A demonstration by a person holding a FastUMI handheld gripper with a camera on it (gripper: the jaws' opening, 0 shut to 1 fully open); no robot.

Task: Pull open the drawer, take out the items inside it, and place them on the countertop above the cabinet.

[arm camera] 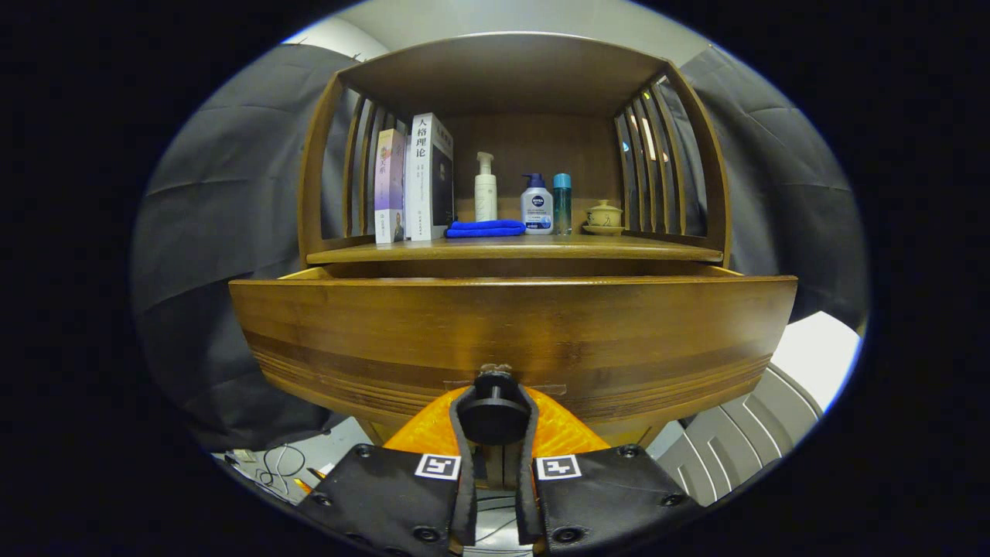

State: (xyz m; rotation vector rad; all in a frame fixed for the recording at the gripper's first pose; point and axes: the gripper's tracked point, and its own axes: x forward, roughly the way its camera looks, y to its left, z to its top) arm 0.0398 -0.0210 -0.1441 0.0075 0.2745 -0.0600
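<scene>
One step of the task looks partly done: the wide brown wooden drawer (510, 333) stands pulled out from the wooden slatted cabinet (510, 93), a dark gap showing between its front panel and the countertop shelf (541, 249). The gripper (495, 422) has both fingers pinched on the round black drawer knob (495, 410), one on each side. What lies inside the drawer is hidden behind the front panel, so the items cannot be made out. On the countertop stand two upright books (414, 182), a folded blue cloth (486, 228), three bottles (534, 197) and a small lidded ceramic cup (604, 216). By my reckoning, taking out and placing every item remains.
</scene>
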